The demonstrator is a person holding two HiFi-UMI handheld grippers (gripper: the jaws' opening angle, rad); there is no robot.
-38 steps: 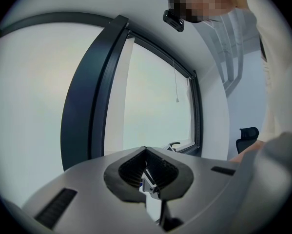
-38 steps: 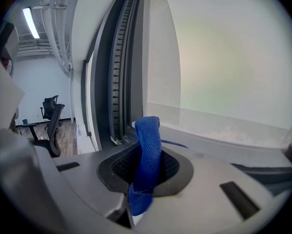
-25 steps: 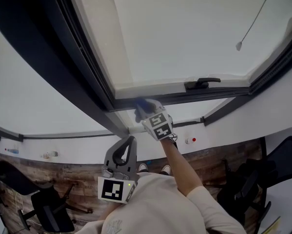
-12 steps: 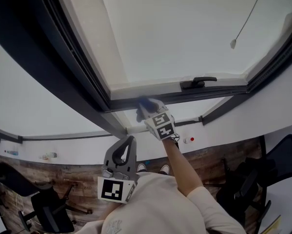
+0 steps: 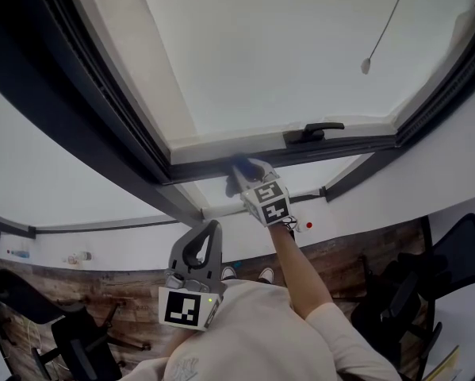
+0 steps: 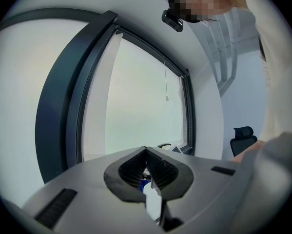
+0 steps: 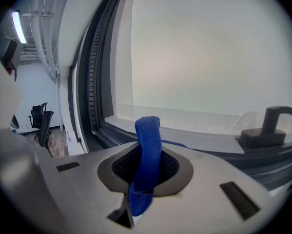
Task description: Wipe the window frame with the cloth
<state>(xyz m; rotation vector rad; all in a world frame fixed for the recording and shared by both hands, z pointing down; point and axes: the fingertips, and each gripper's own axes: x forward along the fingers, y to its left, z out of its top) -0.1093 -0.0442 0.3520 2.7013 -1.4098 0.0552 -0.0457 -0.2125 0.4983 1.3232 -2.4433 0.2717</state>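
one soft blue cloth [image 7: 148, 145], likely limp and light, sits clamped mid-fold in the right gripper [image 7: 145, 167]; left gripper [image 6: 146, 172] closed, empty.

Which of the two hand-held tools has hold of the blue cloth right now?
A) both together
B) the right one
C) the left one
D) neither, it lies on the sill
B: the blue cloth is pinched between the jaws of the right tool, up at the window frame, while the left tool is closed with nothing in it.
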